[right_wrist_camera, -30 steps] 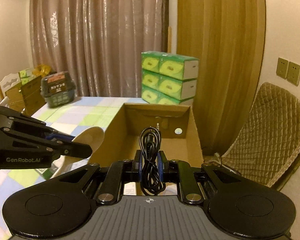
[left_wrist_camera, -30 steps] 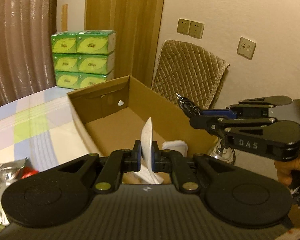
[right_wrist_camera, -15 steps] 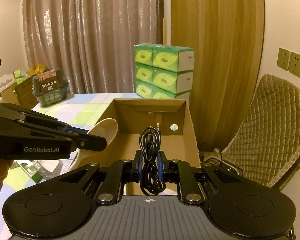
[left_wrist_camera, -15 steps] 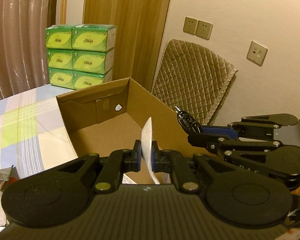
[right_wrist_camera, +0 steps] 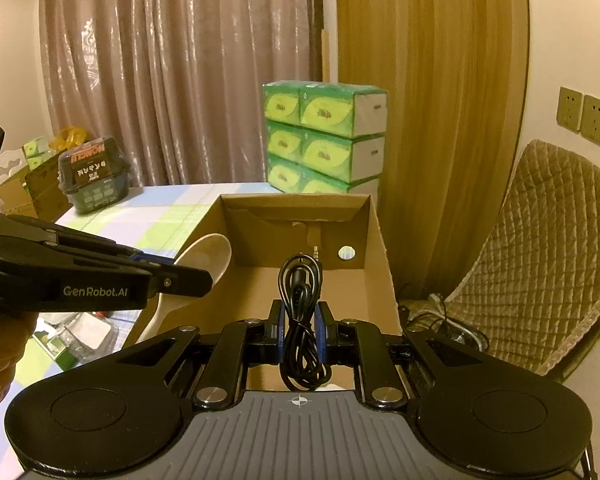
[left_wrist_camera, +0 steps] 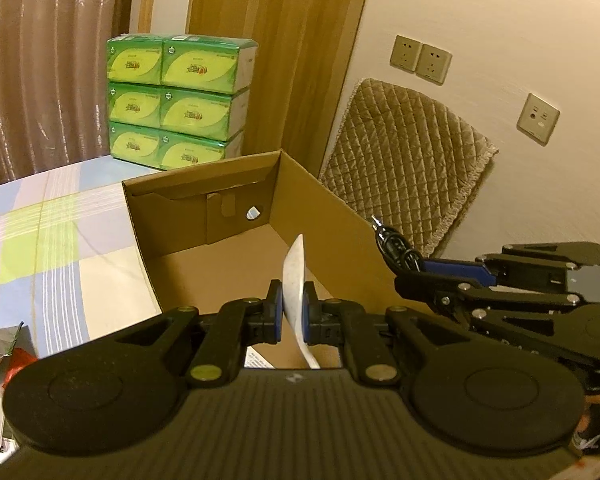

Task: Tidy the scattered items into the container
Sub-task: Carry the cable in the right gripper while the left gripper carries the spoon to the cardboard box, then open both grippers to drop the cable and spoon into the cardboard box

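Delivery step — left gripper [left_wrist_camera: 291, 312] jaws clamp a white spoon [left_wrist_camera: 294, 276], right gripper [right_wrist_camera: 300, 330] jaws a coiled cable [right_wrist_camera: 301, 312], both over the cardboard box [right_wrist_camera: 383, 264] — next, lower and release

Both tools are matte black. The left gripper [left_wrist_camera: 291, 312] has blue pads [left_wrist_camera: 276, 312], brass-toned screws on its linkage arms, two round discs and a ribbed grey deck; its side reads "GenRobot.AI". The right gripper [right_wrist_camera: 300, 330] looks alike, with silver screws. Bare skin shows behind each.
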The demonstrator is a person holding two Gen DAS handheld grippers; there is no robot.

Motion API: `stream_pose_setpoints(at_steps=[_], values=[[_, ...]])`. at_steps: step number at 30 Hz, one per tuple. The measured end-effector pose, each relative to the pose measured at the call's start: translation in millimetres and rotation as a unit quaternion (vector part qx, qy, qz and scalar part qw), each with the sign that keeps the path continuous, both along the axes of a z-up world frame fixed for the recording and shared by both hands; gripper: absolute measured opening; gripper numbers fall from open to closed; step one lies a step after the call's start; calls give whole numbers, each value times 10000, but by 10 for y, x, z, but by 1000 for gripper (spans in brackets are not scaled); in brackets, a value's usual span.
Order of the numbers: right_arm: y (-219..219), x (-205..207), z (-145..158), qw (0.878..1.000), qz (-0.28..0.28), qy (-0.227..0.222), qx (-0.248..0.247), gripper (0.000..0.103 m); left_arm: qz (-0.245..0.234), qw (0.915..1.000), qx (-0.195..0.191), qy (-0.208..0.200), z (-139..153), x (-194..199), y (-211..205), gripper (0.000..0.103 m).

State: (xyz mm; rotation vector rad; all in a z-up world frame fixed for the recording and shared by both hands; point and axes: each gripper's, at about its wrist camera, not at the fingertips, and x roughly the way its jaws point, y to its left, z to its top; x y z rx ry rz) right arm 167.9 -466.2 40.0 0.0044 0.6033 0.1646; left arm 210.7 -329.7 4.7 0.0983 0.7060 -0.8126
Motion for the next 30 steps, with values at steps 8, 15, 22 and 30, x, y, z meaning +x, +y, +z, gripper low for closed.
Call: stream_pose_setpoints(at_steps=[8,15,22,30], values=[[-26,52,-65,10000,-20,60,47,12,102,9999,50,-4,-69,75,-44,6],[-38,73,-106,9999,-33,94,46,12,141,9999,97,15,-144,98,-64,6],[-35,75,-114,9999,-36,95,44,12,148,9998,143,21,-179,100,-66,6],[-15,70,-121,9999,-29,90,37,12,264,9993,270,-13,-208,71,-32,9]])
